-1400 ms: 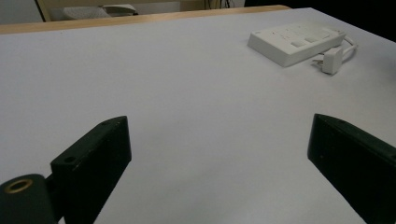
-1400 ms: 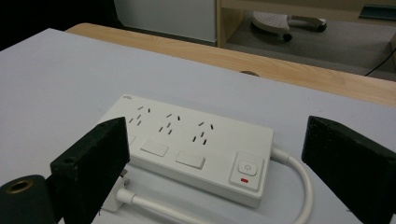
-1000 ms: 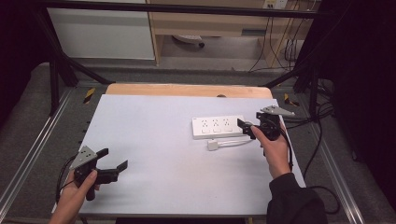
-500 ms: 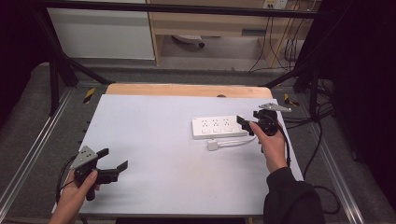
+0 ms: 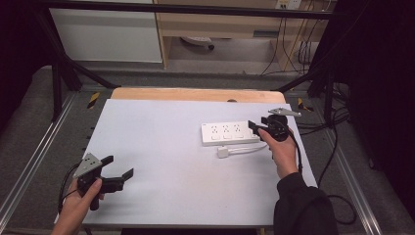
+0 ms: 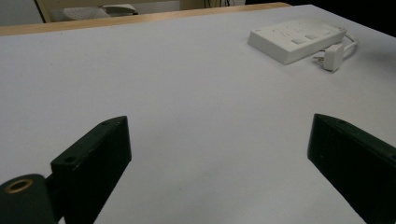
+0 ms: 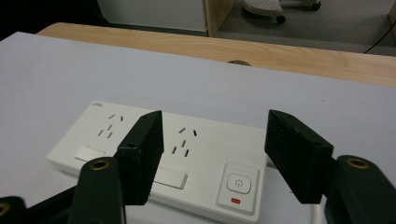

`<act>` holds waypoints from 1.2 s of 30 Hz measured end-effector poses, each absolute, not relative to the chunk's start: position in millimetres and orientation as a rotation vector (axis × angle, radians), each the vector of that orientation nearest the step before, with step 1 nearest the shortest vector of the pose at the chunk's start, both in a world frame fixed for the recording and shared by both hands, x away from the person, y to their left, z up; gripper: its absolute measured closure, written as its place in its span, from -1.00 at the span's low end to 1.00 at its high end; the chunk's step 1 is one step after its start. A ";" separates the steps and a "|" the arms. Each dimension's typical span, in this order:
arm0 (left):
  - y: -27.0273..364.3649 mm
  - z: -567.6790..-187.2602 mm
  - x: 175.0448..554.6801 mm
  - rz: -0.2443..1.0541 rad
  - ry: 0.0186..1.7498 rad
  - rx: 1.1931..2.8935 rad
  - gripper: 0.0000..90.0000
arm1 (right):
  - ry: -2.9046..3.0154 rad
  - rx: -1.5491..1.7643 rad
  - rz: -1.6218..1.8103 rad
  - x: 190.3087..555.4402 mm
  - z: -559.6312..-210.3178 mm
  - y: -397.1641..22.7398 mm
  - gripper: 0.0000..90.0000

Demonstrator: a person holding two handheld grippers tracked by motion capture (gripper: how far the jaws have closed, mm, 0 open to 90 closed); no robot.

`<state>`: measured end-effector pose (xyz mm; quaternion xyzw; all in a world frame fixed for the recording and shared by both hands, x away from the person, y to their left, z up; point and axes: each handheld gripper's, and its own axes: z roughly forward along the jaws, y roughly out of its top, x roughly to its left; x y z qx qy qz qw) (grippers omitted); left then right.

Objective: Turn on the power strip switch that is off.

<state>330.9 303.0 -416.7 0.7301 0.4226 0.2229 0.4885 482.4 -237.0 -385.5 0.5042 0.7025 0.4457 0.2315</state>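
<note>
A white power strip (image 5: 230,133) lies on the white table sheet (image 5: 161,147), right of centre. Its white plug (image 5: 223,152) rests just in front of it on a short cable. My right gripper (image 5: 255,127) hovers at the strip's right end. In the right gripper view the strip (image 7: 187,154) shows its power button (image 7: 238,183) below and between the jaws. The jaws of that gripper (image 7: 215,119) have just been closing, and the pads press on nothing. My left gripper (image 5: 120,165) stands wide open near the front left corner, far from the strip (image 6: 294,39) and plug (image 6: 332,57).
A wooden table edge (image 5: 195,94) runs along the back of the sheet. Black cables (image 5: 337,132) trail off the right side. A dark metal frame (image 5: 58,83) surrounds the table, with white cabinets (image 5: 105,36) behind it.
The right gripper's jaws stand narrower than before, and the hand has edged slightly toward the strip's end. The left hand and gripper have stayed put.
</note>
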 end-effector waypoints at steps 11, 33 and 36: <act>302.6 -417.1 330.7 0.538 1.025 1.782 -0.86 | 1.914 1.363 1.222 488.1 -390.7 -233.7 0.35; 301.9 -417.6 330.7 0.534 1.017 1.795 -0.86 | 1.940 1.366 1.225 498.0 -406.0 -227.1 0.77; 301.9 -417.7 330.7 0.534 1.017 1.796 -0.86 | 1.937 1.369 1.226 499.3 -408.0 -226.6 0.82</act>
